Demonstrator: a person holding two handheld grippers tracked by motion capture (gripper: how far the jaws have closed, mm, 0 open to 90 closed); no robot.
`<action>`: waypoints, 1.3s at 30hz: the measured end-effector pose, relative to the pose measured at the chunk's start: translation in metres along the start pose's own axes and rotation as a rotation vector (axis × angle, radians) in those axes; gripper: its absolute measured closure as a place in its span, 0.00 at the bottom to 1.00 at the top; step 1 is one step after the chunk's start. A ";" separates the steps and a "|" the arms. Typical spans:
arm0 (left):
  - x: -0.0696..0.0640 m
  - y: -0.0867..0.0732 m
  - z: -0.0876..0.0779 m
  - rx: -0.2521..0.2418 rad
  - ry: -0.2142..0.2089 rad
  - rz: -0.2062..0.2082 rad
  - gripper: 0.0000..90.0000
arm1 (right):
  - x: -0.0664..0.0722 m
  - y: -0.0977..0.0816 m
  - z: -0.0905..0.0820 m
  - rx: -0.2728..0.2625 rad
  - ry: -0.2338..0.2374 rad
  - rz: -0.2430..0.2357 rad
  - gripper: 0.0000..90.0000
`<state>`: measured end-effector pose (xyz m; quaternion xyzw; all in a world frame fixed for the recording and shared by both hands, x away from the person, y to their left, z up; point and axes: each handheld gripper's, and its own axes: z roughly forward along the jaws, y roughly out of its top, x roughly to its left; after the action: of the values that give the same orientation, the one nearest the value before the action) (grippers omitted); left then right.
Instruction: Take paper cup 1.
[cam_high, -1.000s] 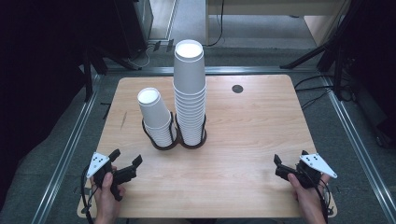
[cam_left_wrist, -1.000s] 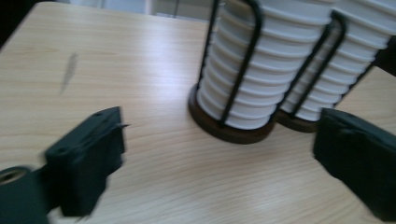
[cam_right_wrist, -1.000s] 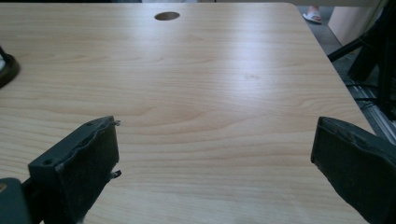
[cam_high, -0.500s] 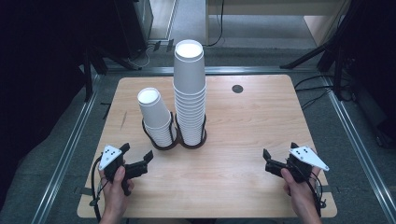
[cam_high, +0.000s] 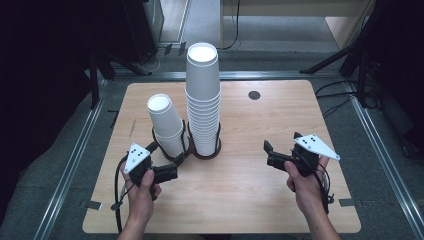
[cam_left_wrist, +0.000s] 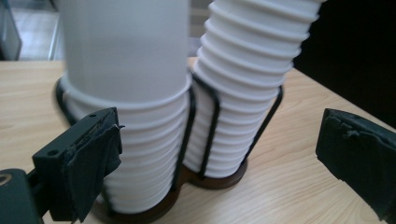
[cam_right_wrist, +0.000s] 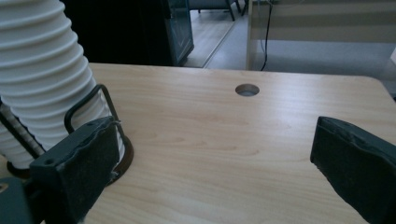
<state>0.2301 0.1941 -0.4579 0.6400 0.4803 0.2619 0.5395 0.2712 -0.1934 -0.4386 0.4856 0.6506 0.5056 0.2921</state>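
Left gripper (cam_high: 167, 165), jaws open, empty, close to short cup stack (cam_high: 167, 125) at centre-left of high view; tall cup stack (cam_high: 203, 100) beside it, both in wire holder (cam_high: 205, 152). Right gripper (cam_high: 272, 155), jaws wide, just been closing slightly, nothing betw. them, mid-right. Risk: off-centre pinch crushes thin rims, or nudge tips tall stack.
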 end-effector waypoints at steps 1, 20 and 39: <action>-0.003 0.003 0.001 -0.008 -0.003 -0.001 0.01 | 0.003 0.004 0.001 -0.006 -0.003 -0.002 0.06; -0.042 0.032 0.031 -0.065 -0.017 0.055 0.01 | 0.059 0.065 0.014 -0.088 0.134 0.008 0.01; -0.055 0.042 0.065 -0.092 0.024 0.101 0.01 | 0.099 0.111 0.025 -0.115 0.234 -0.020 0.00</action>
<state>0.2773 0.1178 -0.4267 0.6349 0.4413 0.3181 0.5486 0.2956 -0.0907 -0.3312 0.3994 0.6548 0.5924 0.2466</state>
